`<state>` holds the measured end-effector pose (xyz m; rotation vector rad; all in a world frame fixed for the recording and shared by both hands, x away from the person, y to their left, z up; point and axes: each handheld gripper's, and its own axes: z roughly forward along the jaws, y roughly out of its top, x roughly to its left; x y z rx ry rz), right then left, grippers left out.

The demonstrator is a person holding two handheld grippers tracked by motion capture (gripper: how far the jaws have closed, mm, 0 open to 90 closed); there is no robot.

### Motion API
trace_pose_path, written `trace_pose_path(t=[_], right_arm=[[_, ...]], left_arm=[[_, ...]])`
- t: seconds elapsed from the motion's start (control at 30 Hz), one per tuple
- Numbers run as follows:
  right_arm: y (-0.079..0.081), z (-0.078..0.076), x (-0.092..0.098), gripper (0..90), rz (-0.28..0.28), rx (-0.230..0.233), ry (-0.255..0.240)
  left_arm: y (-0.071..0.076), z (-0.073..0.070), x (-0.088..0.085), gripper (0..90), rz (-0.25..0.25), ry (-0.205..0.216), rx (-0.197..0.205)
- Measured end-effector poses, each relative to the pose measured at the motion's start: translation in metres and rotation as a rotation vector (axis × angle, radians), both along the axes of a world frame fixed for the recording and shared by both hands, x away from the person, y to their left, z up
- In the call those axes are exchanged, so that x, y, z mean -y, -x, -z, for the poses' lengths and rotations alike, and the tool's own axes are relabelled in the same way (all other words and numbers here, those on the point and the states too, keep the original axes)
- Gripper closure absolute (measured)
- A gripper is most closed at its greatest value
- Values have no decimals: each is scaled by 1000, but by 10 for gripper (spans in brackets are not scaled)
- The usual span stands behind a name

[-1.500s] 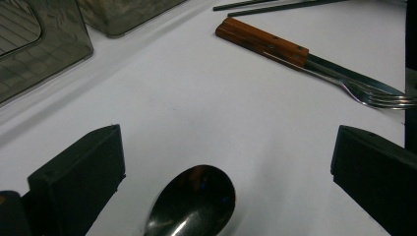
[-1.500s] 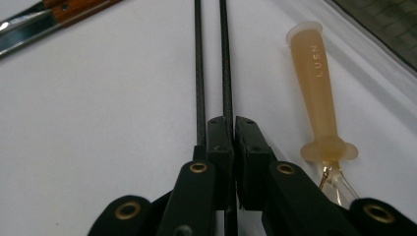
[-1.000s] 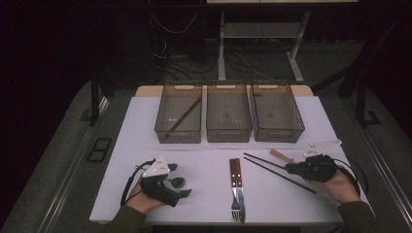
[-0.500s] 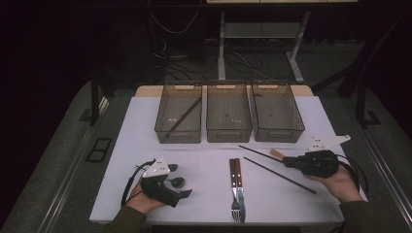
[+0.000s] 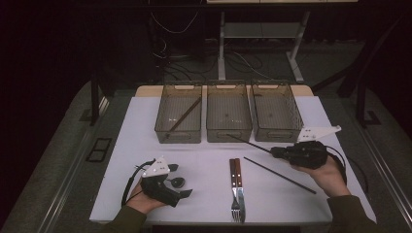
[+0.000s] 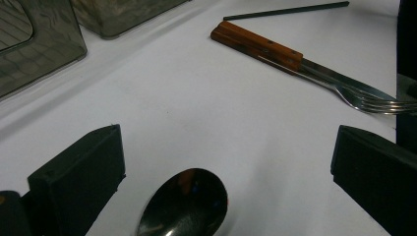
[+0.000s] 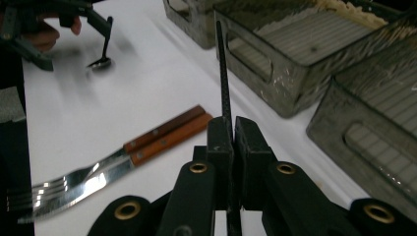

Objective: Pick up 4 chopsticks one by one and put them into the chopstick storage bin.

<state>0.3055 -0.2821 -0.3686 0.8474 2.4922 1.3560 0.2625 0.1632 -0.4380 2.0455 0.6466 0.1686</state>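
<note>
Two claws at work. Right gripper (image 5: 275, 152) is clamped on one black chopstick (image 5: 248, 143), jaws pinched tight on it in the right gripper view (image 7: 229, 132); stick is lifted off the table, tip pointing left and far toward the bins. Left gripper (image 5: 182, 187) sits near left on the white table (image 5: 131, 145), jaws wide apart, nothing held; a spoon (image 6: 184, 204) bowl lies on the table between them, not touched.

Progress, my read: sorting cutlery into bins, early. Left bin (image 5: 179, 119) already has one chopstick (image 5: 183, 116) lying diagonally in it. Middle bin (image 5: 229, 118) and right bin (image 5: 275, 116) look empty. Held chopstick probably goes with its mate in the left bin, so it has to cross over the middle bin's near wall. Left to do: second loose chopstick (image 5: 281, 175) on the table just near my right gripper, fork (image 5: 235, 204) and knife (image 5: 240, 194) side by side at near centre with wooden handles, and the spoon.

In the way: middle bin's near rim is close to the stick's tip, could snag. Fork and knife lie under the carry path, well below. Left gripper well apart, no clash.
</note>
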Motion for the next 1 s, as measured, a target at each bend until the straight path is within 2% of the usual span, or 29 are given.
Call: trace_pose_path(t=[0.23,0.4,0.53,0.63,1.0], right_arm=[[-14,-6,-26,859,6,4,-7],[-25,-9,-44,859,13,9,0],[-35,-9,-55,859,26,8,-18],[-43,-9,-63,859,33,11,-17],[-69,-15,-91,859,76,3,-18]], left_arm=[[0,0,0,0,-8,-2,11],[0,0,-1,0,-21,16,6],[0,2,0,0,-8,13,9],[-2,3,0,0,1,3,9],[-1,2,0,0,8,12,11]])
